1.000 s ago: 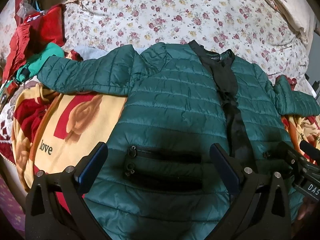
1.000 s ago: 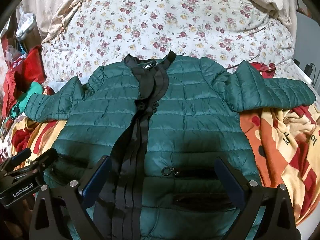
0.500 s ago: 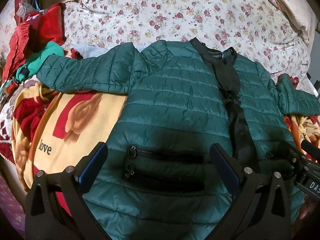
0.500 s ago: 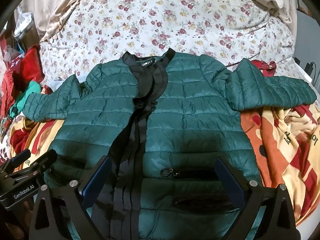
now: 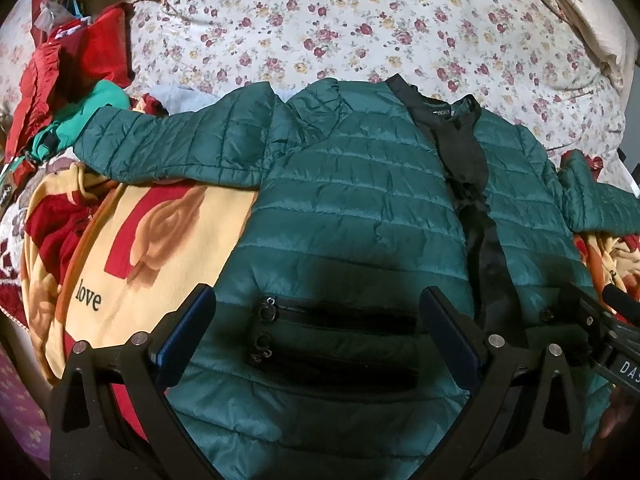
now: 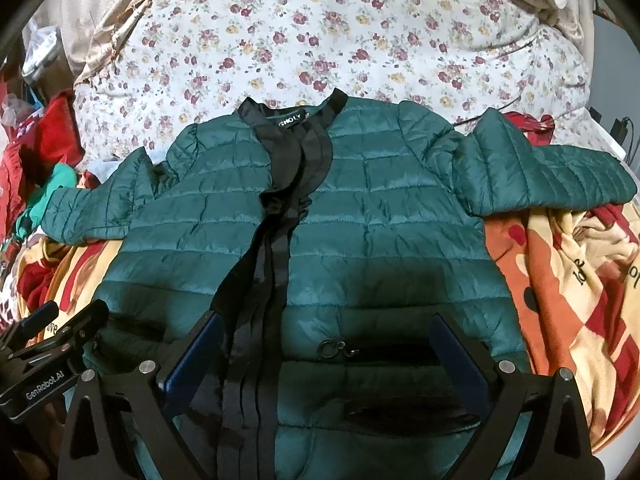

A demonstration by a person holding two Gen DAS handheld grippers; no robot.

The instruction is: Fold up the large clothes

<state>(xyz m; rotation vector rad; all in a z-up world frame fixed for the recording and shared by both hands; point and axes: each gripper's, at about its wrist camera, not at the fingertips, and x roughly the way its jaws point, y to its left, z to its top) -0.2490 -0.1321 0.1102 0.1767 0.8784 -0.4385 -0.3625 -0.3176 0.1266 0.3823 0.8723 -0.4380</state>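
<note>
At the bottom of the left wrist view, the left tongs (image 5: pixel 316 316) stand spread wide with nothing between them, hovering over the lower front of the green jacket (image 5: pixel 352 208), above its zipped pocket (image 5: pixel 332 316). The right tongs (image 6: pixel 324 344) are likewise spread and empty, low in the right wrist view, over the other pocket (image 6: pixel 384 350) beside the black zipper strip (image 6: pixel 268 280). The jacket lies flat, front up, in the middle of both frames, sleeves out to either side, on a yellow and red blanket (image 5: pixel 160 240). Its collar (image 6: pixel 292 120) points toward the floral bedspread (image 6: pixel 320 40) filling the upper frame. Red and teal clothes (image 5: pixel 68 92) are heaped at the upper left.
</note>
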